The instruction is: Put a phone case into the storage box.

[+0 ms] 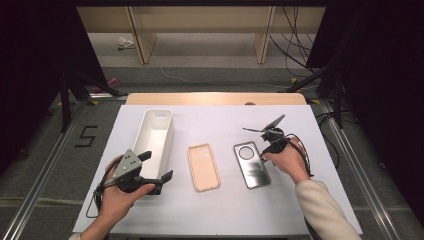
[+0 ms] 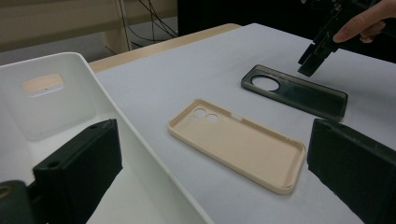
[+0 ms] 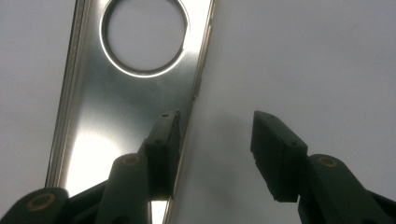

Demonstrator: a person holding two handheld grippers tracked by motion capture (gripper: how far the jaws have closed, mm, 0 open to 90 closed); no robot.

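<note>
In the high view, your right gripper (image 1: 266, 142) sits right of centre, its tips at the upper right edge of the dark phone case (image 1: 251, 165), which lies flat on the white table cover (image 1: 225, 210). The beige phone case (image 1: 203, 167) lies just beside it toward the middle, apart from it. Your left gripper (image 1: 156, 172) rests in the lower left, jaws spread across the near end of the white bin (image 1: 156, 137), one inside and one outside the wall, gripping nothing that I can see.

In the left gripper view, the dark case (image 2: 294, 92) sits in the upper right with its rim facing up, your other gripper (image 2: 312, 59) poised over its far edge. The beige case (image 2: 238, 142) fills the centre, also rim up, and the bin wall (image 2: 121, 135) runs between the two black jaws.

In the right gripper view, the jaws stand about half open and empty: the left one hangs over the case's long edge (image 3: 116, 116), the right one over bare cover. The case looks thin, light and glossy, probably flexible and slippery. Judge it as something that slides when nudged; straddle the raised side rim near the round camera hole (image 3: 144, 35) and pinch it gently.
</note>
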